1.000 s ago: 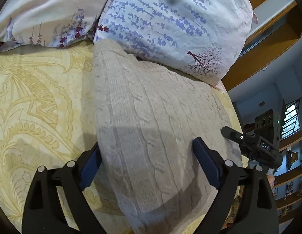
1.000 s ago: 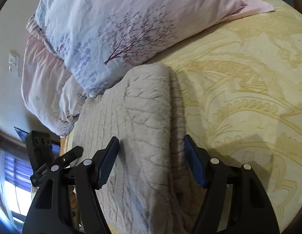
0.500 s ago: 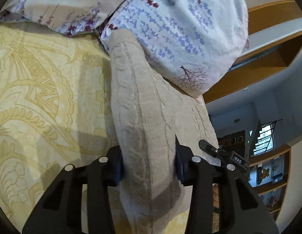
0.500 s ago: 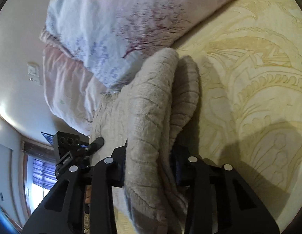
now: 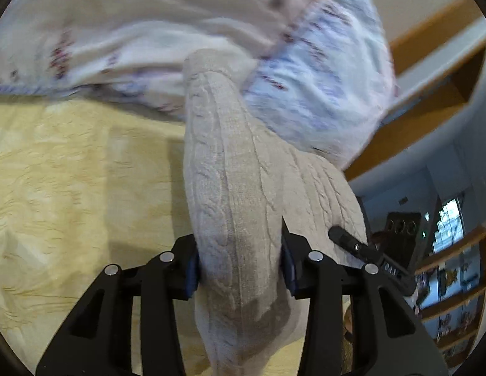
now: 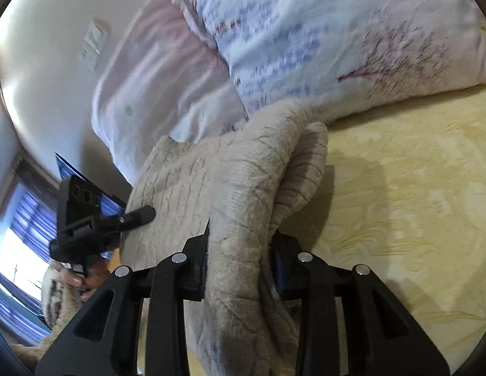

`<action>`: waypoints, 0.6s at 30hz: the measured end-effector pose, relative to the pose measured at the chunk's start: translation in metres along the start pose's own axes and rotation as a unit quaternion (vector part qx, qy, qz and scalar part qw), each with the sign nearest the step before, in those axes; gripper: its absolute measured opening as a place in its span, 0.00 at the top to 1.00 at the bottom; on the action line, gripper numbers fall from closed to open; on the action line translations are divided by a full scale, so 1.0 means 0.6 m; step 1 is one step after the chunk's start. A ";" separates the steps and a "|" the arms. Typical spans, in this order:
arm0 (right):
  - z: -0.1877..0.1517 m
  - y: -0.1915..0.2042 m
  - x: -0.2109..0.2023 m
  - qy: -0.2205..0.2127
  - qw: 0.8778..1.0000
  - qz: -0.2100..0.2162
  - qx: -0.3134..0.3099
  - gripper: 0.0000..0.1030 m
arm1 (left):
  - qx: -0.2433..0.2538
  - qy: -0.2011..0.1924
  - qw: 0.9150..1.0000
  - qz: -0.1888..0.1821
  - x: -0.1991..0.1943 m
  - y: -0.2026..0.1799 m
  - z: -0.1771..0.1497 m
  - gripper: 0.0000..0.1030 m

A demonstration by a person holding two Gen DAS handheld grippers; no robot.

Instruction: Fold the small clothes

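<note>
Yellow patterned bedspread (image 5: 70,188) covers the bed, floral pillows (image 6: 321,37) piled at its head. Beige cable-knit sweater (image 5: 239,188) lies bunched on the bedspread, its far end against the pillows, one edge lifted. Left gripper (image 5: 239,269) is clamped on a thick fold of the sweater, blue pads pressing both sides. Right gripper (image 6: 239,266) is clamped on the opposite doubled-over edge. Wall switch plate (image 6: 94,45) sits on the wall behind the pillows.
</note>
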State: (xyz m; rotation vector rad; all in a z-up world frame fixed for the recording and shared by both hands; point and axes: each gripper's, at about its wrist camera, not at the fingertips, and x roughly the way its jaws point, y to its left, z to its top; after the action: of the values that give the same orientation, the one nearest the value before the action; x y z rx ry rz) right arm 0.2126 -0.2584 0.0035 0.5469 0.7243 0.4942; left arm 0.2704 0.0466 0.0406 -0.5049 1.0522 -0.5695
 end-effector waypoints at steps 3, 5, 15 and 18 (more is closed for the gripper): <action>-0.014 -0.030 0.052 0.042 0.998 -0.033 0.035 0.59 | -0.045 0.019 0.998 0.027 0.028 0.055 -0.009 0.53; -0.015 -0.049 0.055 0.043 0.997 -0.010 0.064 0.58 | -0.071 0.016 0.997 -0.001 0.033 0.070 -0.011 0.52; 0.016 -0.072 -0.023 -0.006 0.995 -0.012 0.096 0.53 | 0.029 -0.069 0.995 0.059 -0.052 -0.006 -0.033 0.45; 0.018 -0.063 -0.012 0.001 0.996 -0.007 0.092 0.53 | 0.086 -0.076 0.992 0.046 -0.065 -0.055 -0.064 0.39</action>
State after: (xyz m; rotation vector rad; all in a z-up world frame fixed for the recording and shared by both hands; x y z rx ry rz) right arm 0.2241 -0.2943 -0.0097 0.7133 0.7787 0.4173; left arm 0.2147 0.0433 0.0714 -0.3403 0.8686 -0.5271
